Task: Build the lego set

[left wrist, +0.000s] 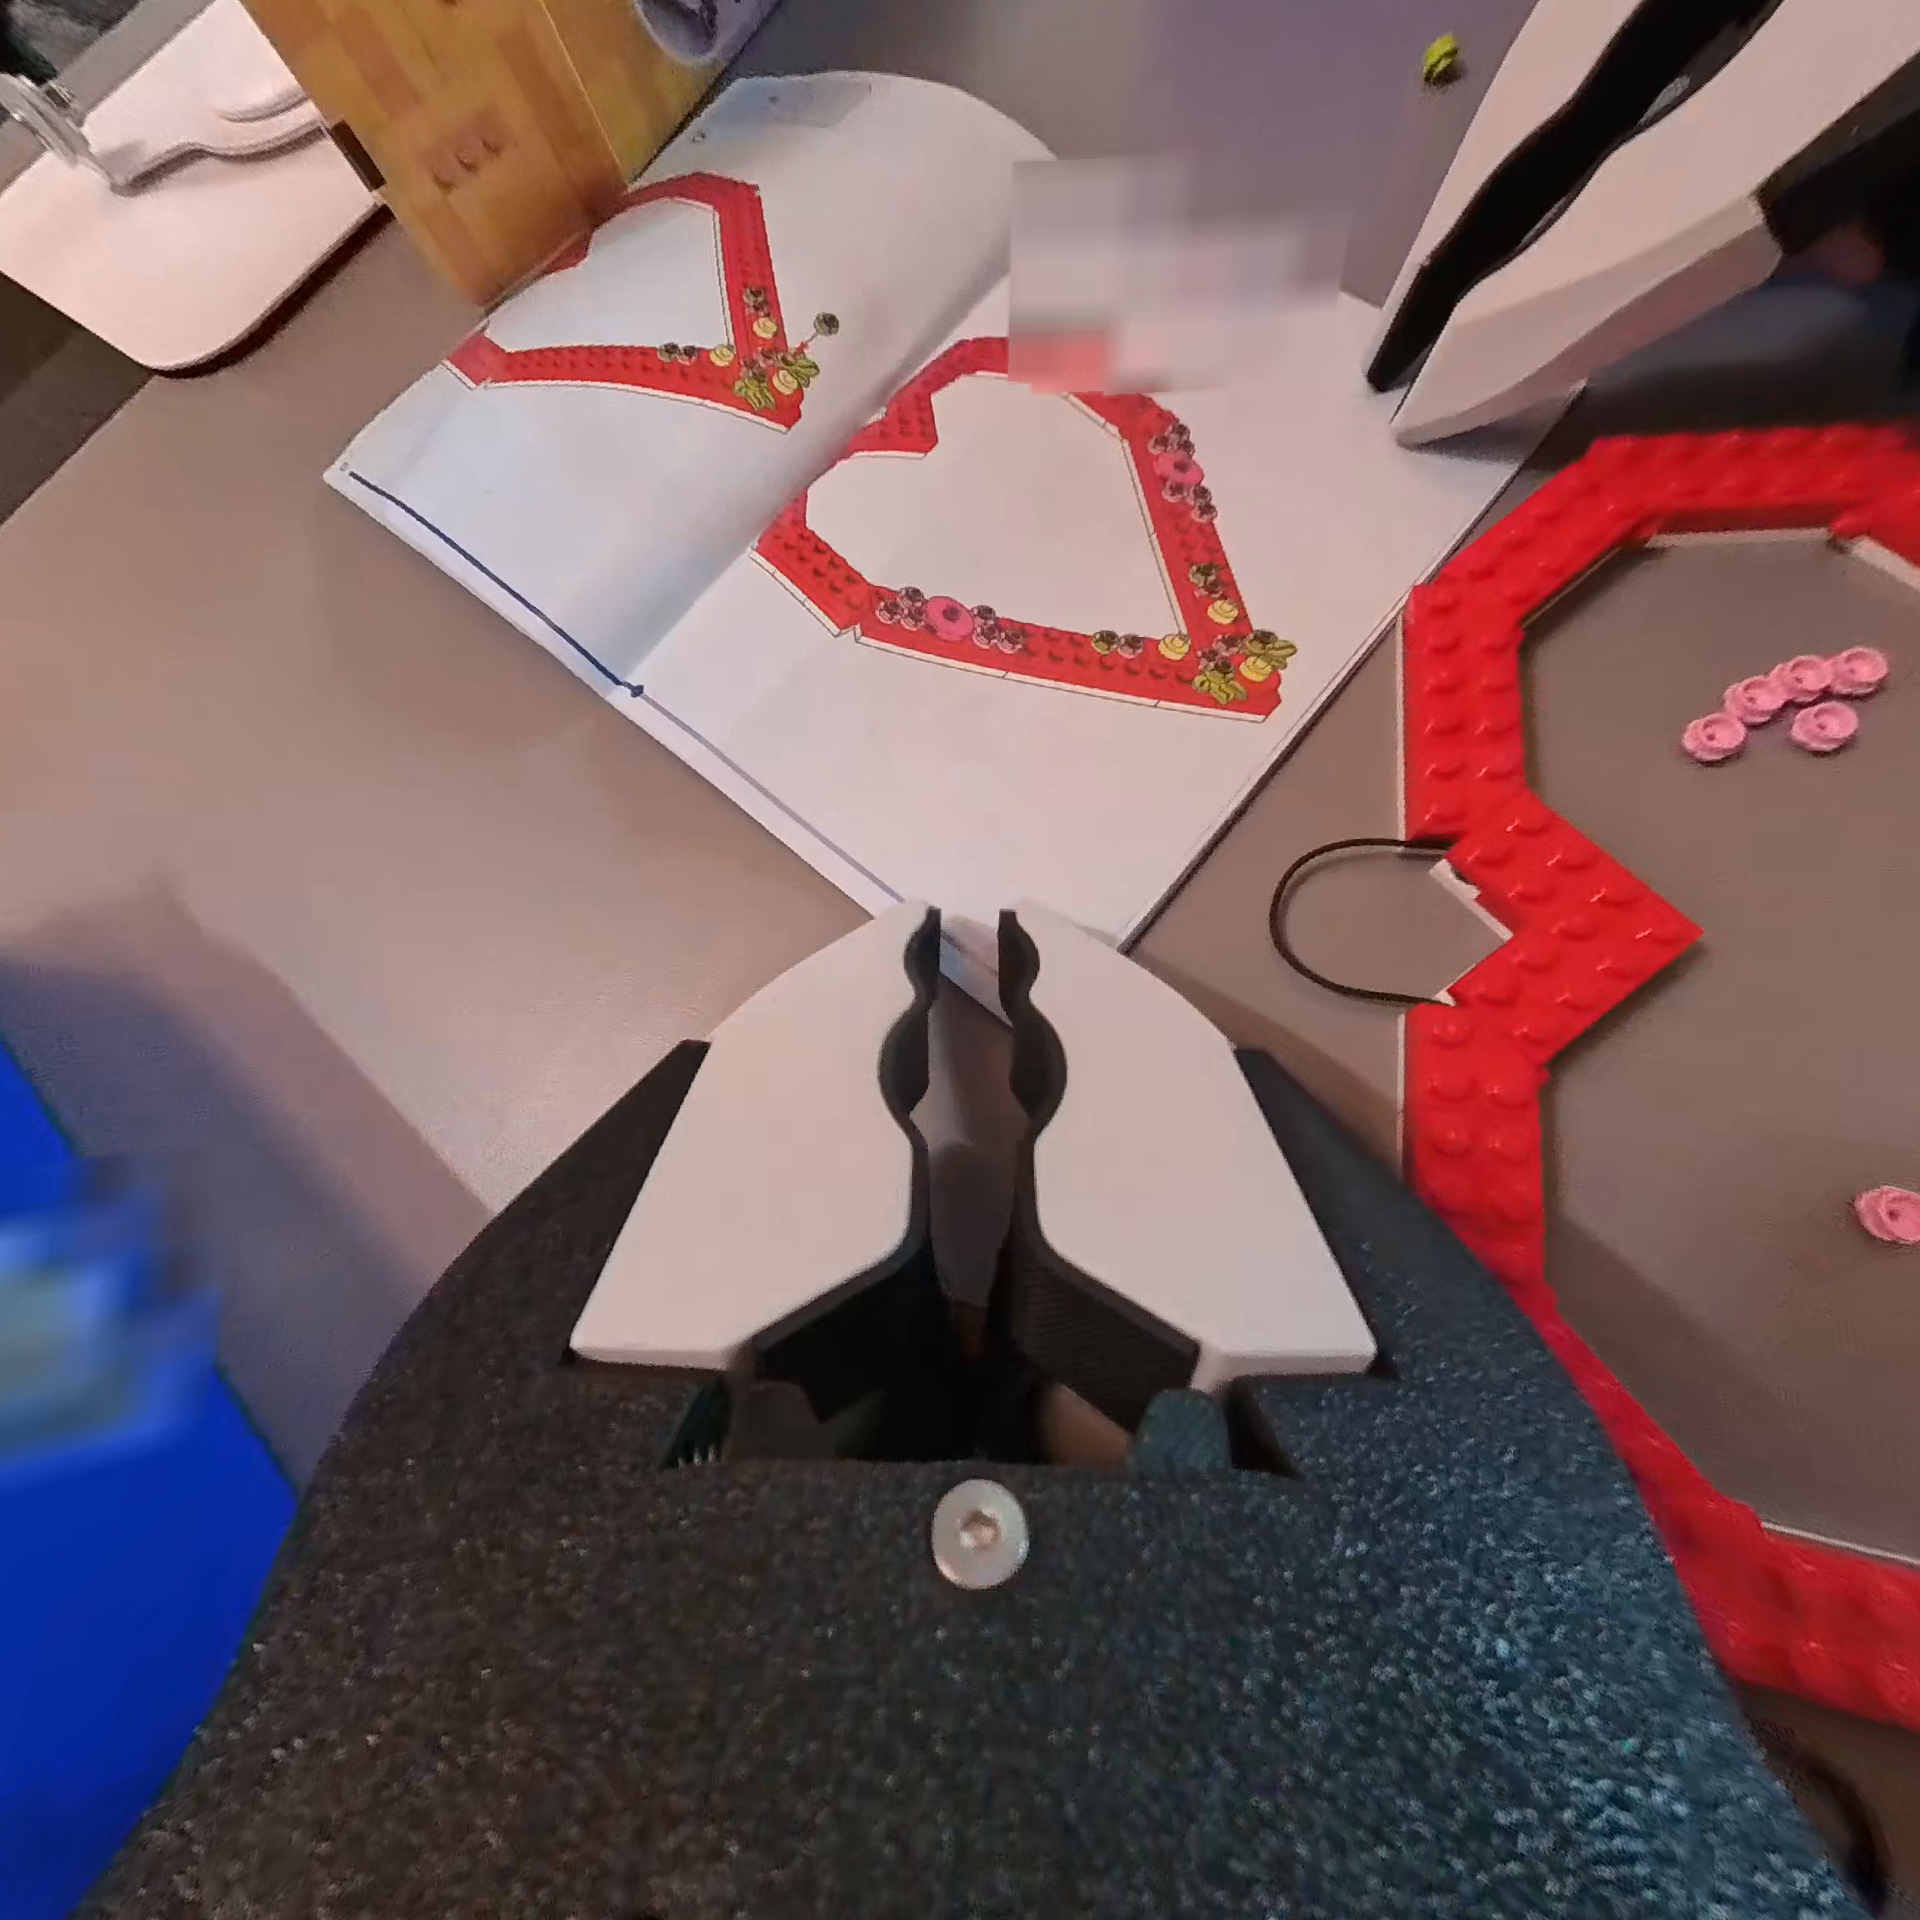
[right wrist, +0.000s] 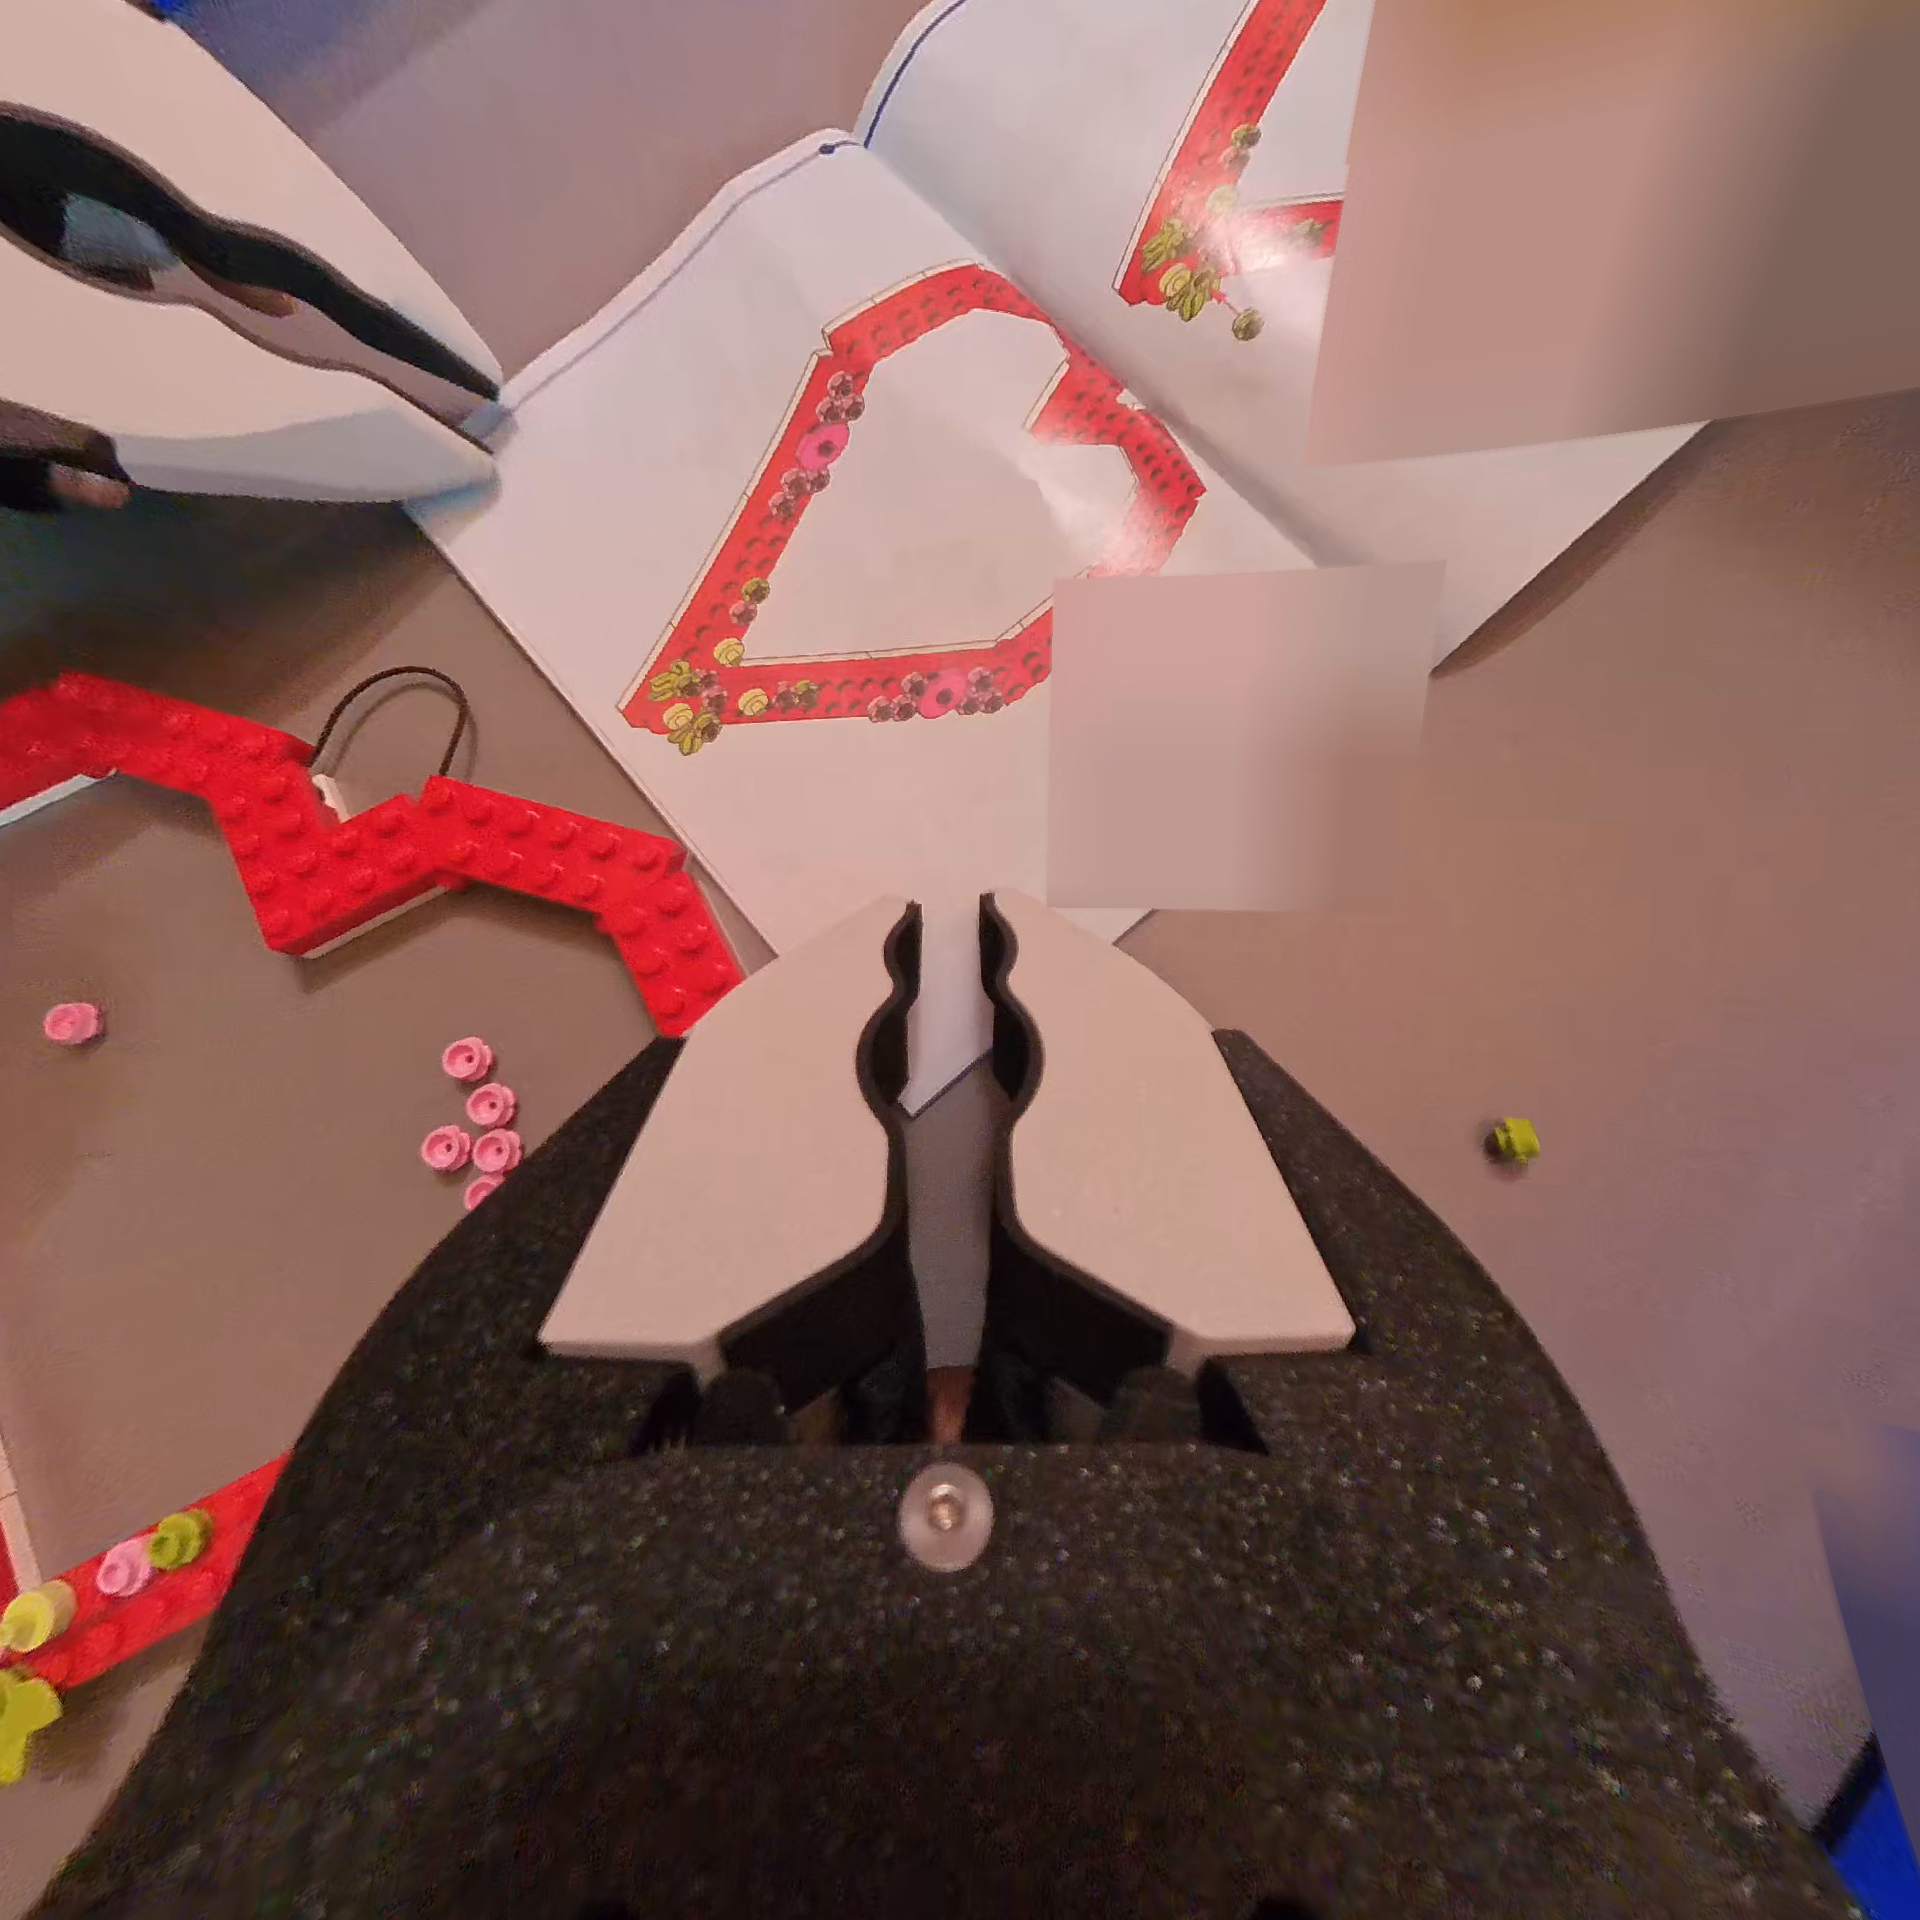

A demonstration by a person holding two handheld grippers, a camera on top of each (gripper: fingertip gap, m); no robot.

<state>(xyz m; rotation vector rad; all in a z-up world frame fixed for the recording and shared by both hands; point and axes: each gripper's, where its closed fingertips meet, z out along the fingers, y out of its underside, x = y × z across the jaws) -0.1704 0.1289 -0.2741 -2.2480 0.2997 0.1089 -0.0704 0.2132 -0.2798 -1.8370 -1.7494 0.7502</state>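
An open instruction booklet [left wrist: 935, 748] lies on the grey table, its pages picturing a red heart frame. My left gripper [left wrist: 969, 920] is shut to a narrow slit over the booklet's near corner; it also shows in the right wrist view [right wrist: 488, 410]. My right gripper [right wrist: 951, 909] is shut the same way over the opposite corner of the booklet [right wrist: 582, 540]; it also shows in the left wrist view [left wrist: 1387, 400]. Whether either pinches the paper is unclear. The built red heart frame [left wrist: 1475, 727] lies beside the booklet, with loose pink flower pieces [left wrist: 1787, 696] inside it.
A black cord loop [left wrist: 1309, 935] hangs from the frame's notch. Lime and pink pieces [right wrist: 156, 1548] sit on the frame's lower part. A loose lime piece [right wrist: 1512, 1140] lies alone on the table. A wooden box [left wrist: 468, 135] and white tray [left wrist: 187, 260] stand behind the booklet. The gap from one gripper's tips to the other's is roughly 15 cm. To the loose lime piece [right wrist: 1512, 1140]: right tips about 9 cm, left tips about 25 cm.
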